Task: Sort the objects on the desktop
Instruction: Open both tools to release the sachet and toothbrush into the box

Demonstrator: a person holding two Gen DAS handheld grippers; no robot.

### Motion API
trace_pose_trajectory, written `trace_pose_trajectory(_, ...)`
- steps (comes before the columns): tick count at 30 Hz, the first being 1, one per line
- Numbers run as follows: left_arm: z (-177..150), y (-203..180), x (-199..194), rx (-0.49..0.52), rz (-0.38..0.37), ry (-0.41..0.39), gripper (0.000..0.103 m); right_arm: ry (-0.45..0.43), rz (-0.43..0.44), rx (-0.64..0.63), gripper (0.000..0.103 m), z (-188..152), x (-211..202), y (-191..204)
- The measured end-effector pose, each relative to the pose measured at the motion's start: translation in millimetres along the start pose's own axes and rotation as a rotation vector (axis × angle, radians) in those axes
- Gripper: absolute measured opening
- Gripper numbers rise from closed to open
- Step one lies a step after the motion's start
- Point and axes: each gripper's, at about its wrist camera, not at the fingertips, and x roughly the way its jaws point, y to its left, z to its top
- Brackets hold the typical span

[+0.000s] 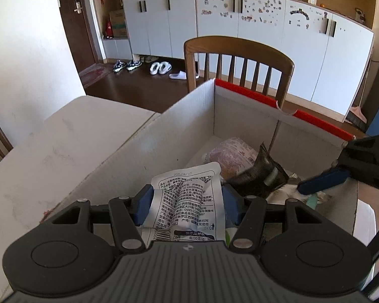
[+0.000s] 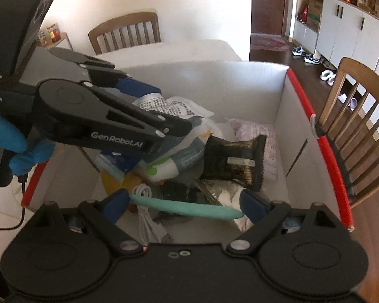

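Observation:
A white cardboard box (image 1: 164, 136) with a red rim stands on the table; it also shows in the right wrist view (image 2: 278, 96). My left gripper (image 1: 187, 202) is shut on a white printed snack packet (image 1: 189, 194) and holds it over the box; the gripper (image 2: 149, 106) and packet (image 2: 174, 106) also show in the right wrist view. My right gripper (image 2: 184, 205) is open over the box's near side, with a teal stick (image 2: 187, 207) lying between its fingertips. In the box lie a black packet (image 2: 235, 161), a pink packet (image 2: 250, 128), a white tube (image 2: 164, 169) and a white cable (image 2: 149, 217).
The box sits on a white table (image 1: 50, 151). A wooden chair (image 1: 240, 63) stands behind the box; another (image 2: 126, 32) is at the table's far side. White cabinets (image 1: 240, 25) line the back wall, with shoes (image 1: 144, 67) on the floor.

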Motion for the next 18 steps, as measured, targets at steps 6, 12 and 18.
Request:
trace_pose_trajectory(6, 3.2, 1.1, 5.4, -0.007, -0.012, 0.025, 0.058, 0.011, 0.017, 0.013, 0.069, -1.3, 1.7, -1.7)
trace_pose_trajectory(12, 2.6, 3.8, 12.0, -0.017, -0.033, 0.074, 0.058, 0.003, 0.03, 0.017, 0.077, 0.2, -1.8, -2.5)
trace_pose_trajectory(18, 4.2, 2.9, 18.5, -0.01, -0.038, 0.119, 0.059, -0.019, 0.038, 0.011, 0.083, -1.2, -12.9, -2.7)
